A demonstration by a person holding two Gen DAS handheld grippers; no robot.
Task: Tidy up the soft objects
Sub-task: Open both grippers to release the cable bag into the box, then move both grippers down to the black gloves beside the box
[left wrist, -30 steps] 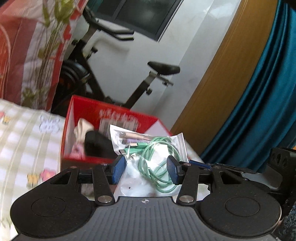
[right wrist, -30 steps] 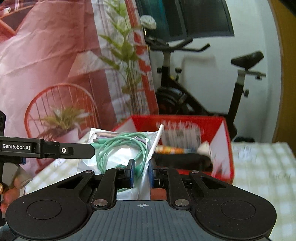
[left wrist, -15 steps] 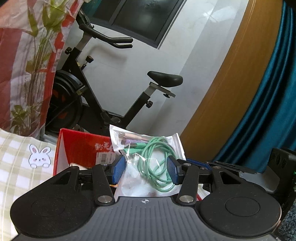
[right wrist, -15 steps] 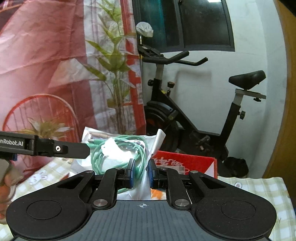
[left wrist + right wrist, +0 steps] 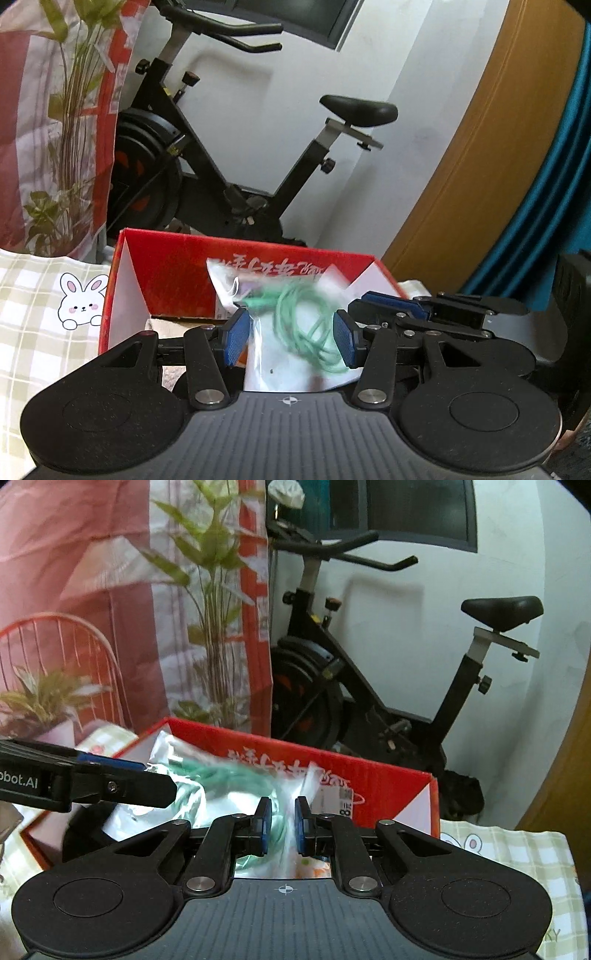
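Observation:
A clear plastic bag (image 5: 269,354) with a coiled green cable (image 5: 299,317) hangs blurred in front of a red cardboard box (image 5: 166,273). My left gripper (image 5: 291,341) is shut on the bag, its blue pads pressing on both sides. My right gripper (image 5: 282,825) is shut on the same bag (image 5: 221,797), pinching a fold at its right edge. The bag sits over the red box (image 5: 388,779)'s open top. One left gripper finger (image 5: 122,786) reaches in from the left of the right wrist view. The right gripper's fingers (image 5: 399,304) show at the right of the left wrist view.
The box stands on a checked cloth (image 5: 40,317) with a rabbit print. Inside it lie a beige item (image 5: 166,325) and a black one (image 5: 85,830). Behind stand an exercise bike (image 5: 207,155), a red printed backdrop (image 5: 92,602), a wooden door (image 5: 480,166) and a teal curtain (image 5: 546,221).
Both grippers have carried the bag together across to the red box and slightly down. The box now fills more of each view, right behind the bag. Neither grip has changed.

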